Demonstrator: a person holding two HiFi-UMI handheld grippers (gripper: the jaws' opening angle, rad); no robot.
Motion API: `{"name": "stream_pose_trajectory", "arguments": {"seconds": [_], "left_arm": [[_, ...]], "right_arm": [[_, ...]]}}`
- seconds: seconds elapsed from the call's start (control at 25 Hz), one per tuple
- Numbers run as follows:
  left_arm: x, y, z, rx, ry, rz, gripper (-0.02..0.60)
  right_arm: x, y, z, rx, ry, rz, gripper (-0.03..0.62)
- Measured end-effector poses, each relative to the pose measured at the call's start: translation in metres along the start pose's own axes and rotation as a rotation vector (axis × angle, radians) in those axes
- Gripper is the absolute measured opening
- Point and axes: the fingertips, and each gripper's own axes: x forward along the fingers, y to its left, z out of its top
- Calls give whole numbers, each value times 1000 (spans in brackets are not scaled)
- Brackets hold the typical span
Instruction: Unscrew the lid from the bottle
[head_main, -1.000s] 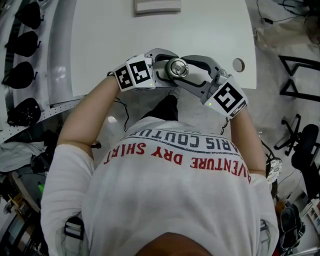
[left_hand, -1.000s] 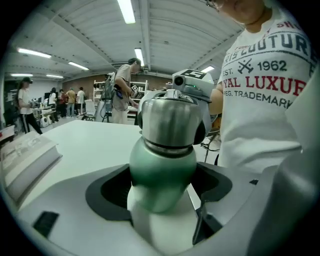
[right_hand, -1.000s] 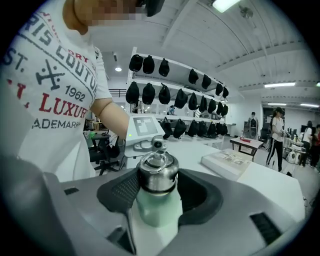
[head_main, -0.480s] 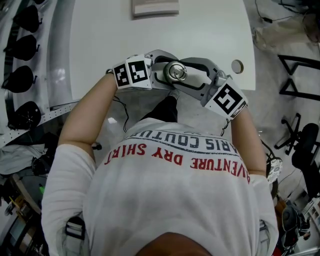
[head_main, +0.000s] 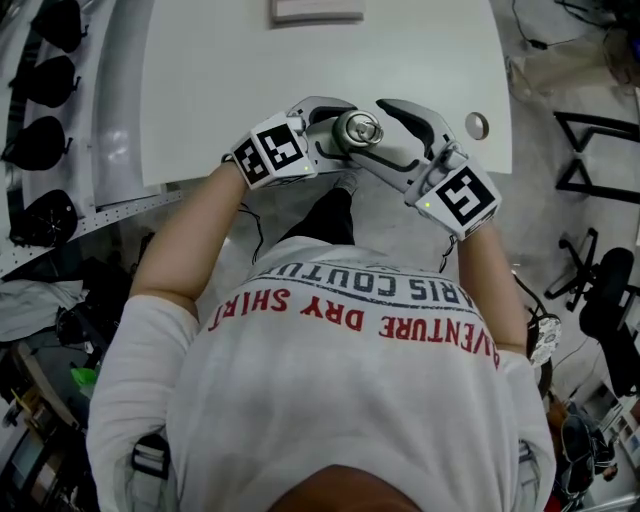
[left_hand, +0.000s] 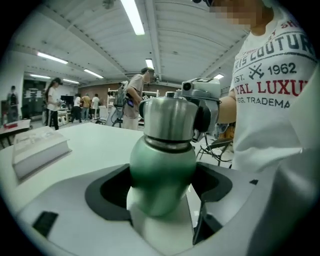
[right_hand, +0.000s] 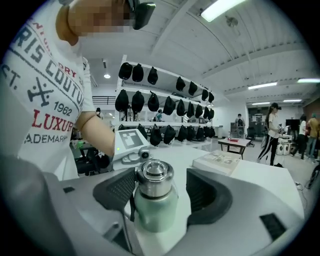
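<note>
A green bottle with a steel lid hangs at the near edge of the white table. My left gripper comes in from the left and is shut on the bottle's green body; in the left gripper view the body fills the gap between the dark pads. My right gripper comes in from the right at lid height. Its jaws have just been opening and stand wide either side of the lid, the right pad clearly apart from it.
A flat book lies at the table's far edge, seen also as the book in the left gripper view. A small round object sits at the table's right edge. Black caps hang on a rack at left. My torso fills the foreground.
The right gripper's jaws have spread away from the lid; the far jaw now stands off it. The left gripper still holds the bottle, and both hands shifted only slightly.
</note>
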Motion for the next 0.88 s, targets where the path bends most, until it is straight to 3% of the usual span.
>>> {"name": "stream_pose_trajectory", "arguments": {"seconds": [0.2, 0.4, 0.6, 0.88], "left_arm": [[0, 6, 2, -92, -93, 205, 376], [1, 7, 2, -145, -119, 338, 376], [2, 9, 3, -215, -155, 499, 376], [2, 10, 5, -241, -176, 574, 376]], "right_arm": [[1, 2, -1, 6, -18, -111, 302], [1, -3, 0, 25, -26, -218, 302], [4, -4, -4, 37, -6, -267, 302], [4, -4, -9, 74, -6, -274, 301]]}}
